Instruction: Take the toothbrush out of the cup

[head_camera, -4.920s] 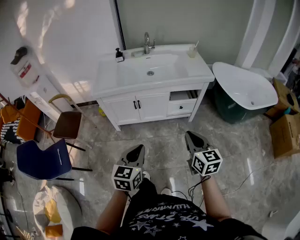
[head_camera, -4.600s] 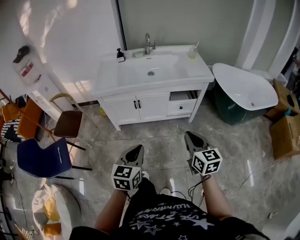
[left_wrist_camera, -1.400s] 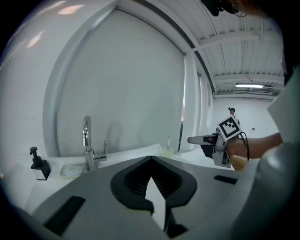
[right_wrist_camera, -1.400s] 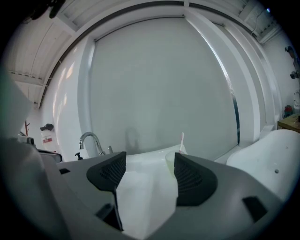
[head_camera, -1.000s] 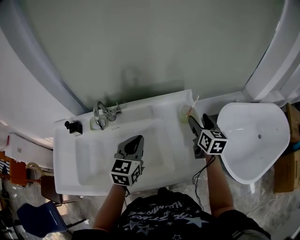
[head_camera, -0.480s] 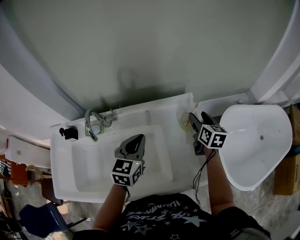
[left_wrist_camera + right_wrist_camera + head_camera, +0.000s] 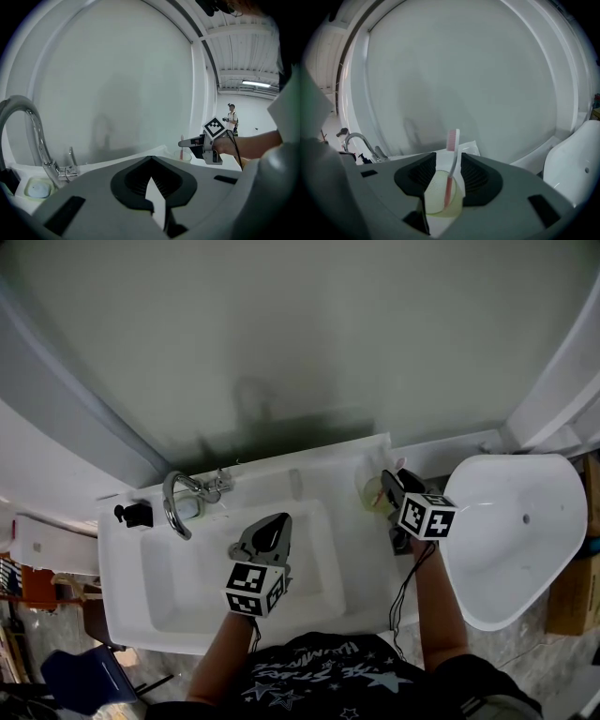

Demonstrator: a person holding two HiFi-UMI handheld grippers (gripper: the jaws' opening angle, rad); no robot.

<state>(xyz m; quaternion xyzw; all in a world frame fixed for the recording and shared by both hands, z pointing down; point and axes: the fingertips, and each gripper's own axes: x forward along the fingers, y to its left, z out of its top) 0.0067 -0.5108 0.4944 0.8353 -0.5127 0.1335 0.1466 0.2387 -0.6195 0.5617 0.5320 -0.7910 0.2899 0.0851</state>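
Locates the toothbrush [image 7: 451,164] standing bristle-end up in the pale, cloudy cup [image 7: 440,197], leaning slightly right; places the cup at the back right corner of the white vanity top [image 7: 309,610], near the bathtub [image 7: 511,549].

Finds the right gripper [image 7: 448,160] straddling the handle just above the cup, with jaws half-way in and closing, and with pads not yet pressing on the handle; finds the left gripper [image 7: 151,158] with jaws together on nothing, held over the basin and well apart from the cup.

Judges the step in hand to be the grasp on the handle; recommends closing squarely on the handle above the rim and keeping both pads off the rim, so as not to tip or drag the cup; recommends lifting along the lean of the handle rather than sideways, until the lower end clears the rim; rates the cup as light and liable to ride up or topple under any rubbing against its wall.

Cannot make out the lower end of the handle through the cloudy wall; cannot tell whether the cup holds water; sees little of the cup in the head view, with most of it behind the right gripper; loses the near edge of the cup under the gripper body in the right gripper view.
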